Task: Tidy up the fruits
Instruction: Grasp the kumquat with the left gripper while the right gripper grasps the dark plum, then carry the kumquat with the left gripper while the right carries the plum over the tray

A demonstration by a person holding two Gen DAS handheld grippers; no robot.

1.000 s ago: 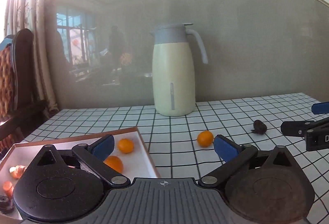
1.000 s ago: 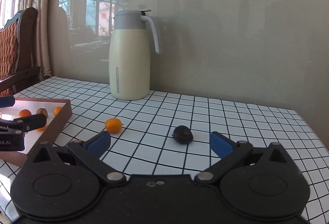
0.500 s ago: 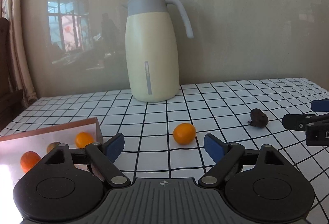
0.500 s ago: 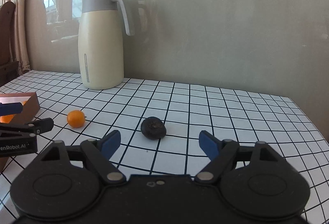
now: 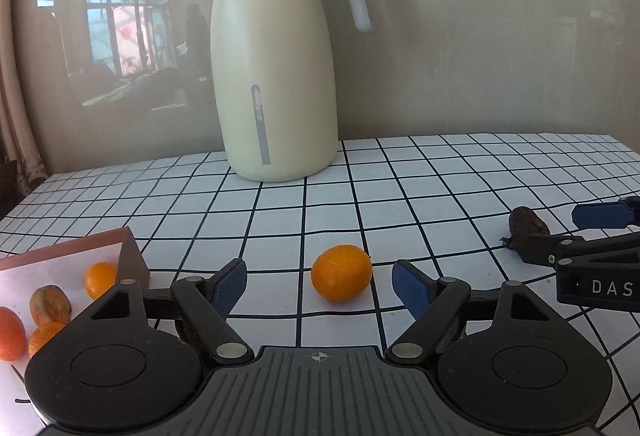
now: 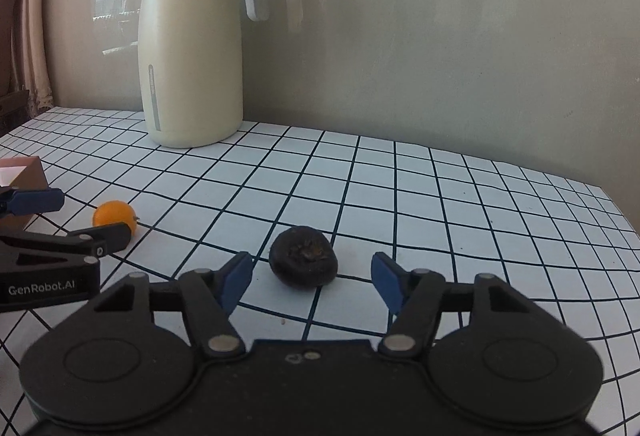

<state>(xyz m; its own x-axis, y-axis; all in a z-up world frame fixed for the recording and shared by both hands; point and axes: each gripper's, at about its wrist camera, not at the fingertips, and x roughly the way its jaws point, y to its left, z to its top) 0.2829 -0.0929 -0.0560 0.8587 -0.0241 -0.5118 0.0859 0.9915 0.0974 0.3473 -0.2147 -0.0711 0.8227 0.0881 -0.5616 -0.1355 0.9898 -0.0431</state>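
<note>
Two loose fruits lie on the white, black-gridded counter (image 5: 440, 195). One's a small round glossy orange citrus fruit (image 5: 341, 273), sitting btwn the blue pads of the left tongs (image 5: 320, 282), w/ gaps both sides, not touched. The other's a dark, wrinkled, shrivelled brown-black fruit (image 6: 303, 263), btwn the pads of the right tongs (image 6: 312, 282), also untouched. Both tongs are spread and have just been closing. More orange fruits sit in a shallow brown-walled white tray (image 5: 130, 260) at left. A tall cream jug w/ grey lid and handle (image 5: 276, 75) stands behind.

Vs a sec ago: both tongs are closer to their fruits, which look bigger; pads narrower; less of the tray is in the left wrist view.
</note>
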